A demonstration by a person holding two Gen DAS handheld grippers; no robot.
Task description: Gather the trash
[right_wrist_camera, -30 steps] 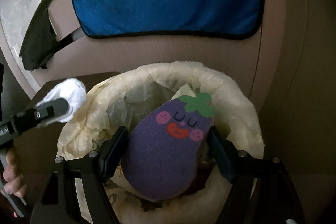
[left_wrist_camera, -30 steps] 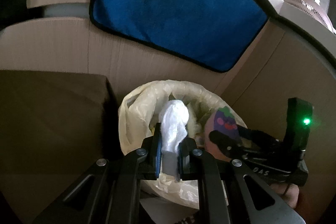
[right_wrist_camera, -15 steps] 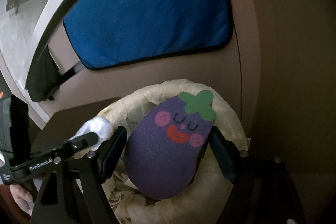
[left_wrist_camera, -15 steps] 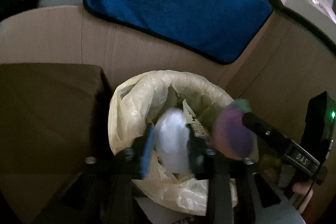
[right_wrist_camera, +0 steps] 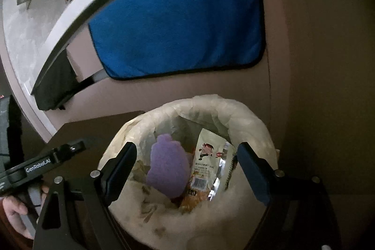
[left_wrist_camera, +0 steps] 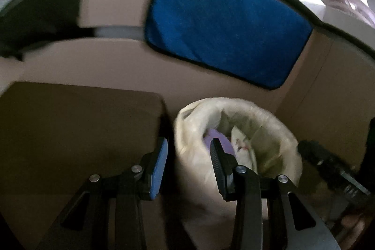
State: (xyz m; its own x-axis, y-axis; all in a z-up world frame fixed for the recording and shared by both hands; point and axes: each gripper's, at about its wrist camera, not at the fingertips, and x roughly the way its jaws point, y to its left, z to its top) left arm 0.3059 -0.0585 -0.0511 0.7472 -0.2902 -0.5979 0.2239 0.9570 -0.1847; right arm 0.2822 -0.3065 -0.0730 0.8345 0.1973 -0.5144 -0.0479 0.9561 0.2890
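From my left view, the purple foam sponge (left_wrist_camera: 219,141) in the cream plastic bin liner (left_wrist_camera: 192,132) is half hidden behind my blurred fingers (left_wrist_camera: 216,156).

"genrobot.ai" on the left tool (right_wrist_camera: 56,162); wrapper (right_wrist_camera: 211,165) print unreadable.

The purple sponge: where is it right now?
In the right wrist view the purple sponge lies inside the lined trash bin, left of a snack wrapper and touching it. It is below the open right tongs, not held.
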